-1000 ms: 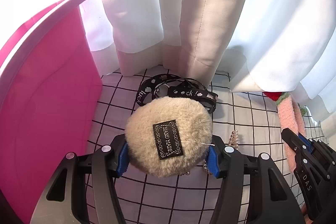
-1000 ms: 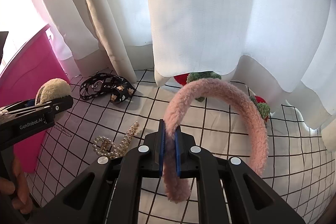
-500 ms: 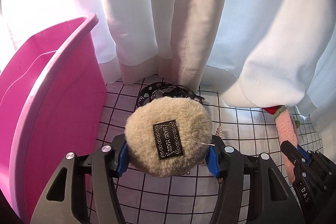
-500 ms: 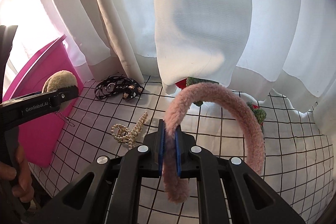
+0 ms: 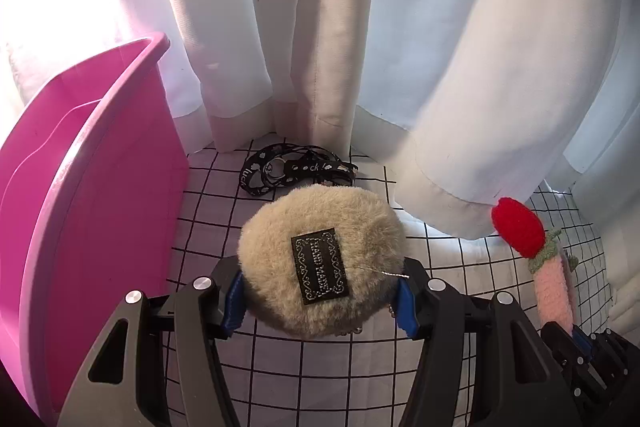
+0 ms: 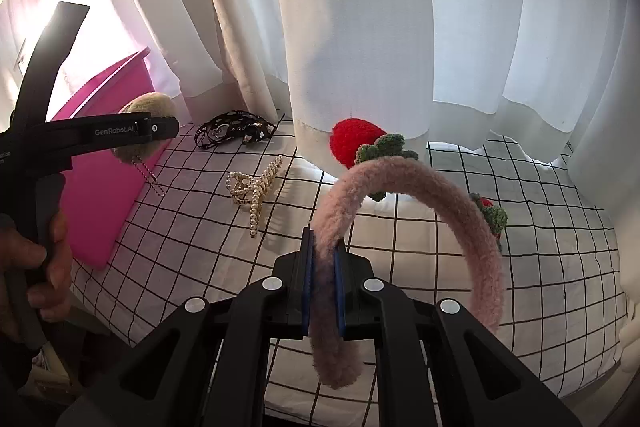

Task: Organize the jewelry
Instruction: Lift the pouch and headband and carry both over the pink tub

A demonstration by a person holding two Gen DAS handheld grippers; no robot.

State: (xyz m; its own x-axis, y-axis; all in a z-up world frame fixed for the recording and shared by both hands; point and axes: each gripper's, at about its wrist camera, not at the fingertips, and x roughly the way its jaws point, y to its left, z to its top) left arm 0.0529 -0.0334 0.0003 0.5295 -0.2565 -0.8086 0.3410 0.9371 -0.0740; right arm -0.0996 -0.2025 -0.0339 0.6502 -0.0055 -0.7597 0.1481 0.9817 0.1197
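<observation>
My left gripper (image 5: 320,295) is shut on a beige fluffy pom-pom charm (image 5: 320,259) with a black label; its bead chain (image 6: 149,175) hangs below it in the air, beside the pink bin (image 5: 92,211). My right gripper (image 6: 323,291) is shut on a pink fluffy headband (image 6: 404,179) with knitted red strawberries (image 6: 354,141), held above the checked cloth. The headband also shows at the right in the left wrist view (image 5: 554,287). A pearl hair claw (image 6: 254,187) and a black printed strap (image 6: 234,129) lie on the cloth.
White curtains (image 6: 360,27) hang close behind everything and drape onto the black-and-white checked cloth (image 6: 560,267). The pink bin (image 6: 104,163) stands at the left edge of the cloth. A hand (image 6: 44,259) holds the left gripper's handle.
Both grippers have risen with their loads. The pink bin's rim and inside have come into view on the left, and the headband's strawberry now shows clear of the curtain.
</observation>
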